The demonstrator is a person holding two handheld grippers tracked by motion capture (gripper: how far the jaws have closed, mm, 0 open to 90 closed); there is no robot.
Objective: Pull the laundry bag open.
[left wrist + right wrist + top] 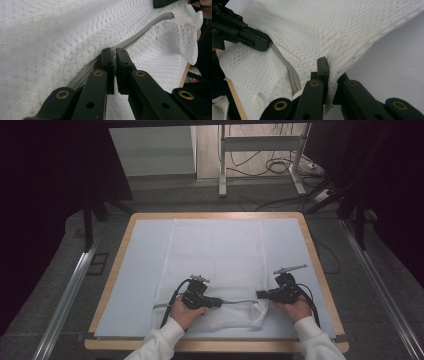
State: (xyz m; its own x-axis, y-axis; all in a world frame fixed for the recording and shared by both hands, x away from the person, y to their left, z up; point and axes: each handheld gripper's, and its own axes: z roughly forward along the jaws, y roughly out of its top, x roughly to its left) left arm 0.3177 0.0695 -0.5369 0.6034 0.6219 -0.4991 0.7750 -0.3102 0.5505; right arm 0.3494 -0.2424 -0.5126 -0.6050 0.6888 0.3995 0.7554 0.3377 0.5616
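On the white mat, both jaws pinch the mesh bag: left its zipper, right its edge.

White mesh laundry bag lies flat down the middle of the surface, long way running far to near. Grey zipper crosses its near end, and the near right corner's bunched up.

The high view was dim and low in contrast, its sides falling into near-black around the pale mesh laundry bag — light came evenly from above, with soft shadows. Both gripper views were brighter; their nearest jaws looked slightly soft, perhaps out of focus.
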